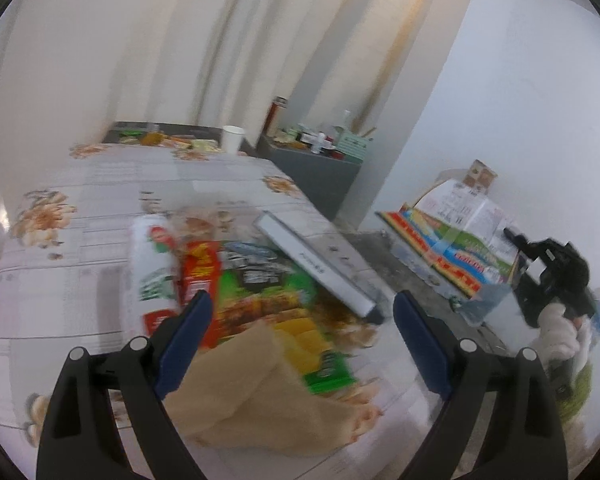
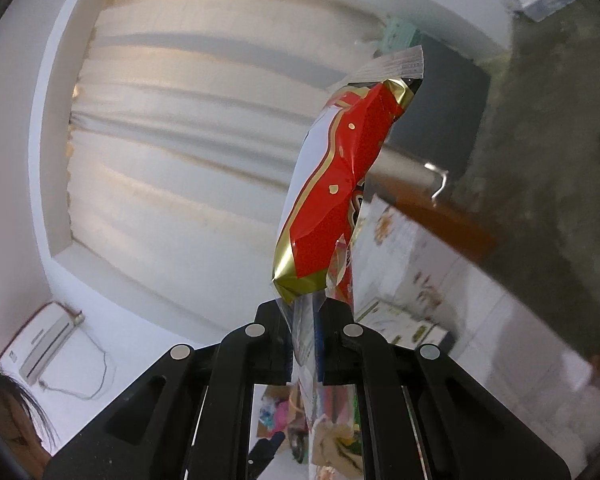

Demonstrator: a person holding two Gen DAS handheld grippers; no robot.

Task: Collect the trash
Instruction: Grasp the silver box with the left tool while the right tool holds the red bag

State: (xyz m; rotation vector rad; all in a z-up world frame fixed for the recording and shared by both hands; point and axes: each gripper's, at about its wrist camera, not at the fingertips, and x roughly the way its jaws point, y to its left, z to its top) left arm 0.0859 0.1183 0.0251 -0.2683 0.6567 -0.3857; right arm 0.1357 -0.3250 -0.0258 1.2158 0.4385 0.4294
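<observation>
My left gripper hangs open over a heap of rubbish on the floral tablecloth: a white and red wrapper, a red packet, a green snack bag and a brown paper bag between the blue pads. A grey box lies at the table's right edge. My right gripper is shut on the clear end of a red and gold snack wrapper, which sticks up in front of the curtains. That gripper also shows at the right in the left wrist view, in a gloved hand.
A white paper cup stands at the table's far end among small items. A grey cabinet with bottles sits beyond it. An open colourful carton stands on the floor by the white wall. An air conditioner hangs on the wall.
</observation>
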